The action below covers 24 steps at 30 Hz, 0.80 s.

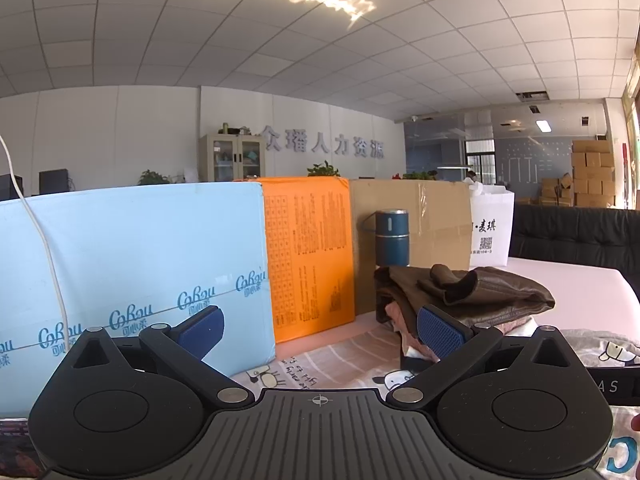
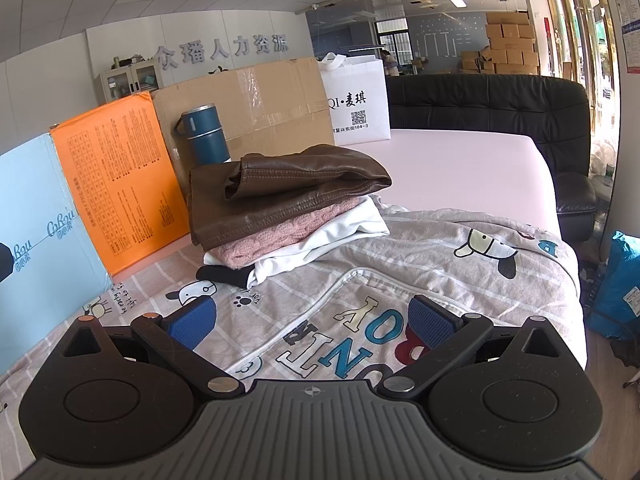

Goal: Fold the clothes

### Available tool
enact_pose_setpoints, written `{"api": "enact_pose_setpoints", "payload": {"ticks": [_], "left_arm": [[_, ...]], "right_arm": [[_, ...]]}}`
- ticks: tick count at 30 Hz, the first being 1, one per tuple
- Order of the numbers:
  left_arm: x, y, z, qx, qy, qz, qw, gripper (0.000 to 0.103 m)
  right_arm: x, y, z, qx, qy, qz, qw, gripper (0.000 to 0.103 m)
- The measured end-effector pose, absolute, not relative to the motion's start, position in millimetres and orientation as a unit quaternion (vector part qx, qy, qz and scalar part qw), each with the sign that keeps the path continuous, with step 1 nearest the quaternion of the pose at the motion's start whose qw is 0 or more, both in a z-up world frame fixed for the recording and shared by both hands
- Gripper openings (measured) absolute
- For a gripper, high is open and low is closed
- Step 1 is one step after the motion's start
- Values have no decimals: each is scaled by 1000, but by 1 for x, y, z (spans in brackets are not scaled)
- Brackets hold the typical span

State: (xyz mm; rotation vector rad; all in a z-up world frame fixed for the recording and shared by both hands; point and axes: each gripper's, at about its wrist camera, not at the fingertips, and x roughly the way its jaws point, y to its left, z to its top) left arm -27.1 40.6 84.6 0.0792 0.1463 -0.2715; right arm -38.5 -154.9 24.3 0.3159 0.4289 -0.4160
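Right claw (image 2: 308, 320): lower centre of its frame, fingers spread, pinching nothing, over the printed sheet (image 2: 400, 264) on the bed.
Left claw (image 1: 320, 328): lower centre of its frame, likewise spread and empty, aimed at the clothes pile.
Clothes pile (image 2: 288, 208): centre of the right frame; brown leather jacket (image 2: 288, 184) on top, pink knit (image 2: 264, 240), white garment (image 2: 332, 236) and a dark item (image 2: 224, 274) beneath.
Risk, stack: pulling a lower layer would likely topple the jacket; it looks stiff and slippery.
Risk, flask: blue flask (image 2: 206, 136) stands just behind the pile, upper left; a lifted garment could knock it over.
Risk, grip: a shallow pinch may catch the sheet with the garment.
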Motion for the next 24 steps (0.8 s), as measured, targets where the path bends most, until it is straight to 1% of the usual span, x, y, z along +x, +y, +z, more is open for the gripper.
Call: {"api": "enact_pose_setpoints", "payload": {"ticks": [24], "left_arm": [[-27, 40, 84, 45, 77, -138, 986, 103]], "right_arm": [[-39, -155, 24, 154, 211, -205, 943, 103]]}}
